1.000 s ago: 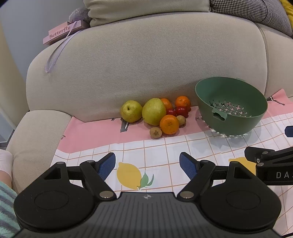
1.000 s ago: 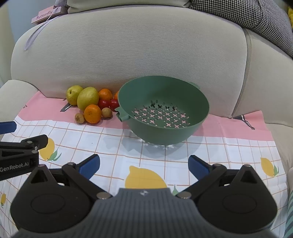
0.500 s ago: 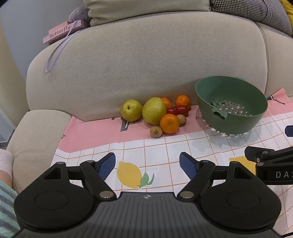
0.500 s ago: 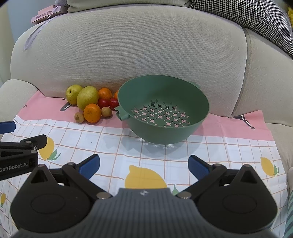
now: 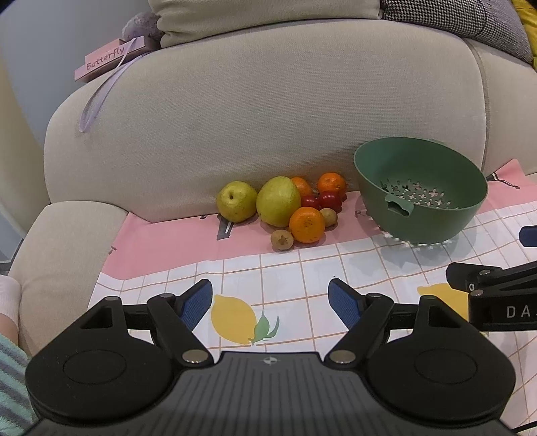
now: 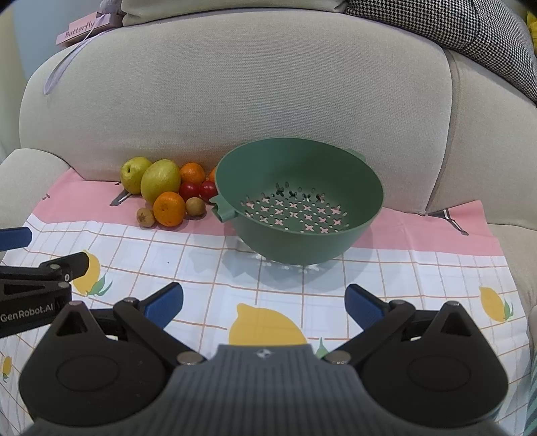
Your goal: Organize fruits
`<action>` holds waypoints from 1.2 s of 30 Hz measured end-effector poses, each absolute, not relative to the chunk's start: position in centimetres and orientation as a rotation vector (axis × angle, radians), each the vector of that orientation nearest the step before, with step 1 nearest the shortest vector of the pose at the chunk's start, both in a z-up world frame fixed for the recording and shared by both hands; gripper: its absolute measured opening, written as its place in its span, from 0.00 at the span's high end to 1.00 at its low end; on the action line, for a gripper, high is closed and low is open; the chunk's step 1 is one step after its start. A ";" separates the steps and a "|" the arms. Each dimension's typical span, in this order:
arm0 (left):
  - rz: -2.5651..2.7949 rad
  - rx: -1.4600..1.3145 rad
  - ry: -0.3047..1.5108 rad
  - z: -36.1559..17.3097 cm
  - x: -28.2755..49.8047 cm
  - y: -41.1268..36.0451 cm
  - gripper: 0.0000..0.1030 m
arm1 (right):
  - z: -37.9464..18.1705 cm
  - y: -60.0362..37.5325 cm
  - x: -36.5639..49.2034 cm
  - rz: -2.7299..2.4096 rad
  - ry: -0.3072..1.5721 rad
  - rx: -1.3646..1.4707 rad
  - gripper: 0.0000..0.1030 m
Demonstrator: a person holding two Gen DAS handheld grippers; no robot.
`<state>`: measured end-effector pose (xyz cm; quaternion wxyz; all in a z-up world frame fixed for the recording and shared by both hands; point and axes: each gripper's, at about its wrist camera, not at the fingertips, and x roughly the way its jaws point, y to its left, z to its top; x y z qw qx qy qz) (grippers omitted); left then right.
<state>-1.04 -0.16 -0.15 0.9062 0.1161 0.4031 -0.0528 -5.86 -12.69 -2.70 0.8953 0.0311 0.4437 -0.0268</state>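
Your left gripper (image 5: 270,298) and right gripper (image 6: 264,302) both stand spread wide, holding nothing, above the lemon-print cloth (image 6: 208,261). Fruit pile (image 5: 285,208) sits at your left gripper's 12 o'clock; green colander (image 6: 298,201), without fruit, at your right gripper's 12 o'clock.

Beige sofa (image 5: 268,110) with a lemon-print checked cloth (image 6: 208,265) spread on the seat, a pink "Butterfly" box (image 5: 107,60) up top, and a houndstooth cushion (image 6: 470,30) on the right.
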 end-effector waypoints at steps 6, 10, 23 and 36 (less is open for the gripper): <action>-0.148 0.211 0.810 0.0 -0.8 -0.3 0.17 | -2.6 -13.8 -5.9 -0.057 0.881 0.127 0.18; -0.167 0.186 0.802 0.0 -0.5 -0.4 0.27 | -2.4 -15.4 -5.7 -0.086 0.838 0.200 0.25; -0.173 0.143 0.801 -0.6 1.3 -0.2 0.36 | -4.1 -20.7 -0.5 -0.262 0.905 0.470 0.48; -0.155 0.158 0.821 -1.2 1.6 -0.3 0.36 | -7.1 -22.8 2.1 -0.366 0.971 0.496 0.86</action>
